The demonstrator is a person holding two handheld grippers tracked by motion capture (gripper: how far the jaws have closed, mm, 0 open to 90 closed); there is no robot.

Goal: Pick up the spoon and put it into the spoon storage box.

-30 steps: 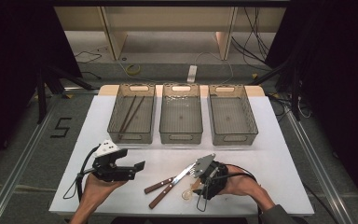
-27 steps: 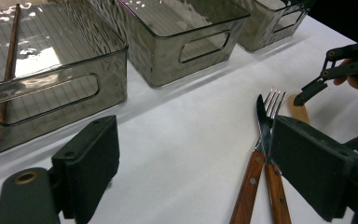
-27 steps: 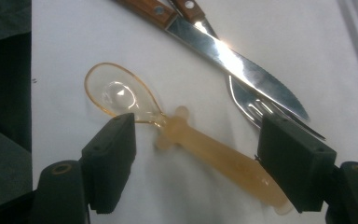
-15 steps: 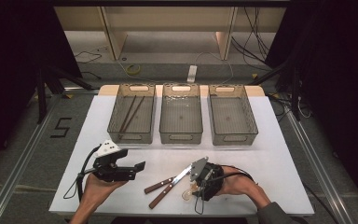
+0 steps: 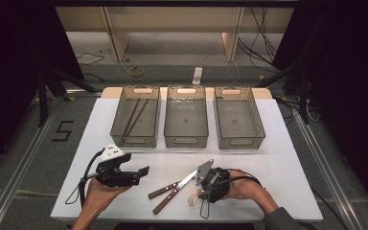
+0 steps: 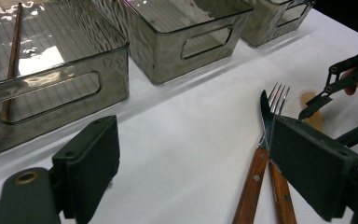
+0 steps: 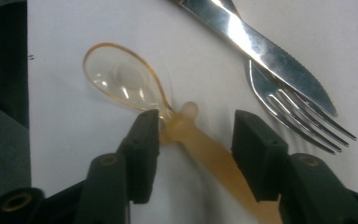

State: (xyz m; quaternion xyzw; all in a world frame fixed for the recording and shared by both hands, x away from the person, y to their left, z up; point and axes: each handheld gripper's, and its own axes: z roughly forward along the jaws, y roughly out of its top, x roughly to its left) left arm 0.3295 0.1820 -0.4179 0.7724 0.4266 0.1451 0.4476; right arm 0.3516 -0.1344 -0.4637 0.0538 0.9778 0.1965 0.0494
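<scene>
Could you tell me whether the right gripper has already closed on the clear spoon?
No, in the right gripper view the right gripper is open, its jaws straddling the neck of the spoon with a gap on one side.

Bare table (image 5: pixel 268 163) lies between the three bins (image 5: pixel 186 122) and the front edge. Knife (image 7: pixel 256 44) and fork (image 7: pixel 298 116) crowd just beside the right gripper (image 7: pixel 193 140), which straddles the spoon (image 7: pixel 135 86); left gripper (image 5: pixel 141 173) has open table ahead.

I see a white table (image 5: pixel 278 158) carrying 3 smoky clear bins (image 5: pixel 186 122) in a row beyond my jaws. A translucent spoon (image 7: pixel 135 88) lies between my right jaws, with a knife (image 7: pixel 261 49) crossing a fork (image 7: pixel 298 121) just beside them.
</scene>
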